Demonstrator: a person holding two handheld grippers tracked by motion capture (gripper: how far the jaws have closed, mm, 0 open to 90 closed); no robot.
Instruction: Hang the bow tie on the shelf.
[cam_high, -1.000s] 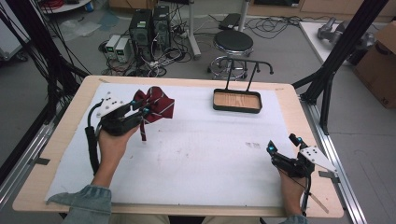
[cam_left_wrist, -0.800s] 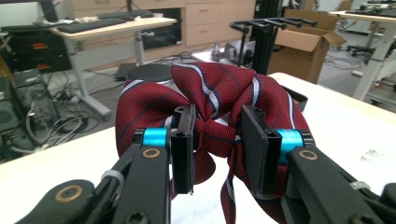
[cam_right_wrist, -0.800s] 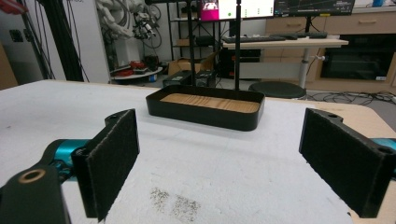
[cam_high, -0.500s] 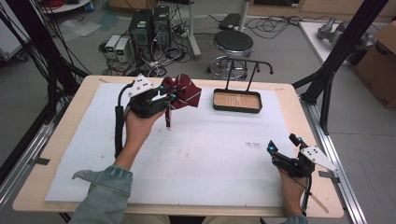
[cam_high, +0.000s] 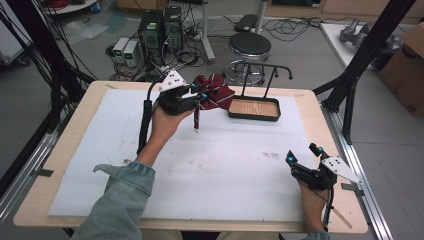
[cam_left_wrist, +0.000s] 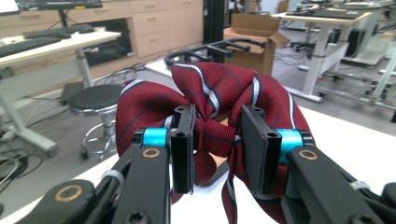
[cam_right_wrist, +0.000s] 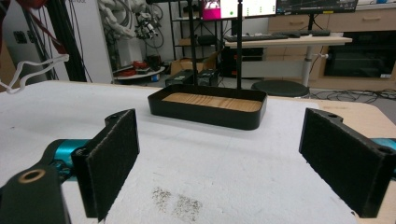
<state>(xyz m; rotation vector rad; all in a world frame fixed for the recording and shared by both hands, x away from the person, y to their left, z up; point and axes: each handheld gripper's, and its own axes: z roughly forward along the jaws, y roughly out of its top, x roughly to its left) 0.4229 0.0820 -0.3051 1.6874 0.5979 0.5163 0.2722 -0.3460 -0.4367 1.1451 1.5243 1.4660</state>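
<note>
left gripper (cam_high: 197, 94): raised over the far edge of the table, left of centre; its jaws are pinched on the knot of the bow tie (cam_left_wrist: 212, 135), at the narrow waist between the two lobes. judged reason: the knot is the firmest part of the cloth, so the lobes hang free and keep their shape.
bow tie (cam_high: 212, 95): dark red with thin pale and navy stripes; held in the air, clear of the white sheet, just left of the stand. a strap (cam_high: 196, 119) hangs down from it toward the sheet.
white sheet (cam_high: 225, 165): covers most of the table top; bare wood shows round its edges. faint grey smudges lie near its middle and toward the right.
stand (cam_high: 254, 108): a black tray with a wooden floor, set at the far edge just right of centre. two thin posts rise from it to a black crossbar (cam_high: 262, 65) with hooked ends. judged purpose: the bar looks meant for hanging the bow tie, and the tie is carried at about its level, not yet on it.
right gripper (cam_high: 302, 159): low at the near right corner of the table, touching nothing; jaws spread wide, with the stand's tray (cam_right_wrist: 208, 108) seen between them farther off. judged reason: parked out of the way while the left one works.
floor beyond the table: a round stool (cam_high: 252, 46), computer boxes and loose cables.
</note>
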